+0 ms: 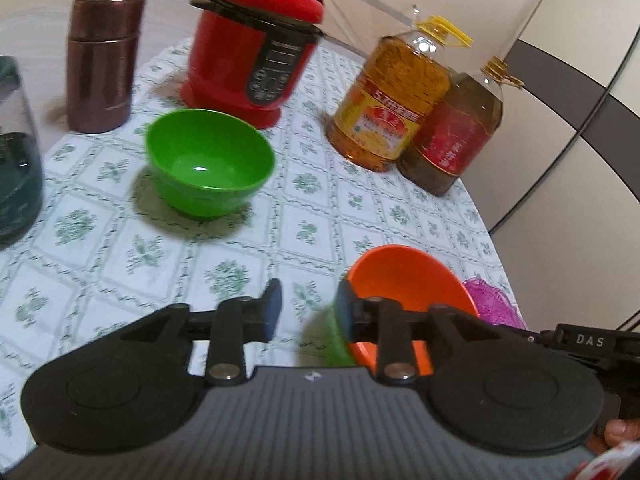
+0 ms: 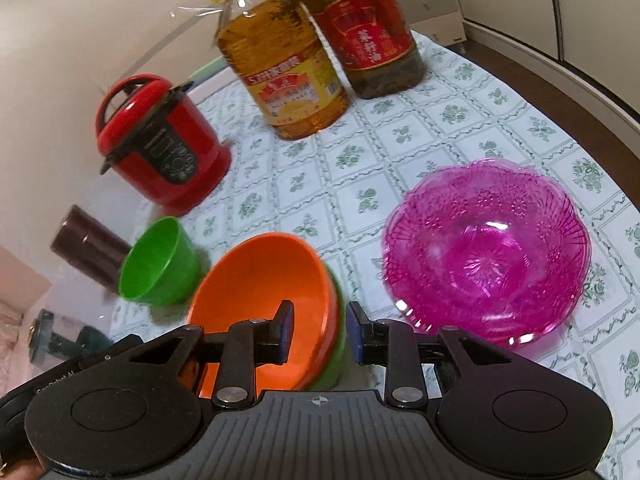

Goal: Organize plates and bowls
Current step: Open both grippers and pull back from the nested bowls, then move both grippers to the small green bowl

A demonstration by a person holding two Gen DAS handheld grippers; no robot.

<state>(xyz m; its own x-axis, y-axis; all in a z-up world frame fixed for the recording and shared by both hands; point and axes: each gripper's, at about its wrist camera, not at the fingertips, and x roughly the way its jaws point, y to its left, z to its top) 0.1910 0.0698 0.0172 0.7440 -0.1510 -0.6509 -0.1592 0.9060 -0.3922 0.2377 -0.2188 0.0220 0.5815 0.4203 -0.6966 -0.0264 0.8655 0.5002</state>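
The orange bowl (image 2: pixel 264 300), nested in a green one beside the pink dish (image 2: pixel 486 260), looks light, rigid, slick plastic, best pinched at the rim; left gripper (image 1: pixel 306 312) and right gripper (image 2: pixel 320 330) stand partly open, holding nothing.

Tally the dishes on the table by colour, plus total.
Green bowls: 2, one standing alone, one nested under the orange bowl
Orange bowl: 1
Pink glass dish: 1
Total: 4
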